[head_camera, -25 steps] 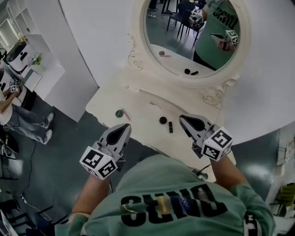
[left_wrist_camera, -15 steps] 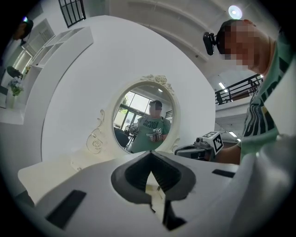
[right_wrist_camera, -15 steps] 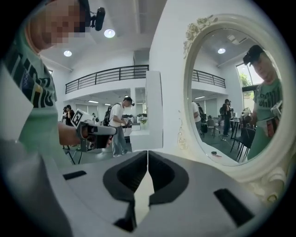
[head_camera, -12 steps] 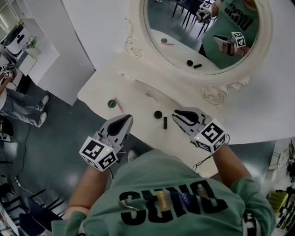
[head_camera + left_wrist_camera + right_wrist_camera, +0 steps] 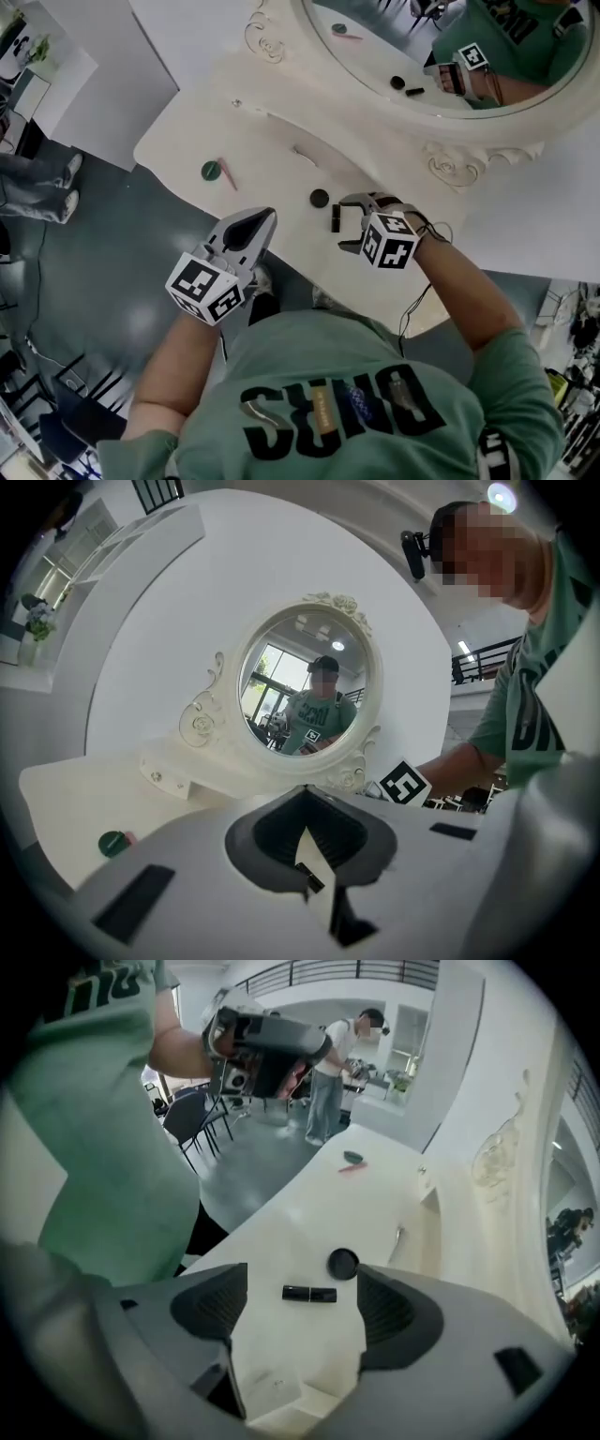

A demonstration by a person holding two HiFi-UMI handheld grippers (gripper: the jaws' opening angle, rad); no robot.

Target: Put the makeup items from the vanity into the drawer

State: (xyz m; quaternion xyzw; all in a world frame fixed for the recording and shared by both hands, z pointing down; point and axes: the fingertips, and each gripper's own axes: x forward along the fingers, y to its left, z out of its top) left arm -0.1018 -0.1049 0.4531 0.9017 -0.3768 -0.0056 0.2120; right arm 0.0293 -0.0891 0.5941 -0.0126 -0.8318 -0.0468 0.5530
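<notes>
A black lipstick tube lies on the cream vanity top, with a black round compact beside it. Farther left rest a green round lid and a pink stick. My right gripper points steeply down over the tube. Its jaws have just been opening and stand wide, with the tube on the top below the gap, untouched. The compact sits just beyond. My left gripper is shut and empty, hovering by the vanity's front edge. The green lid shows at its lower left.
An oval mirror in an ornate cream frame stands at the back of the vanity. A small raised drawer box with a slim metal piece near it sits under the frame. Dark floor lies left of the vanity; a person stands far off.
The right gripper has tipped from level to steeply down, dropped toward the tube and opened its jaws. The left gripper has sunk a little and stays shut.
</notes>
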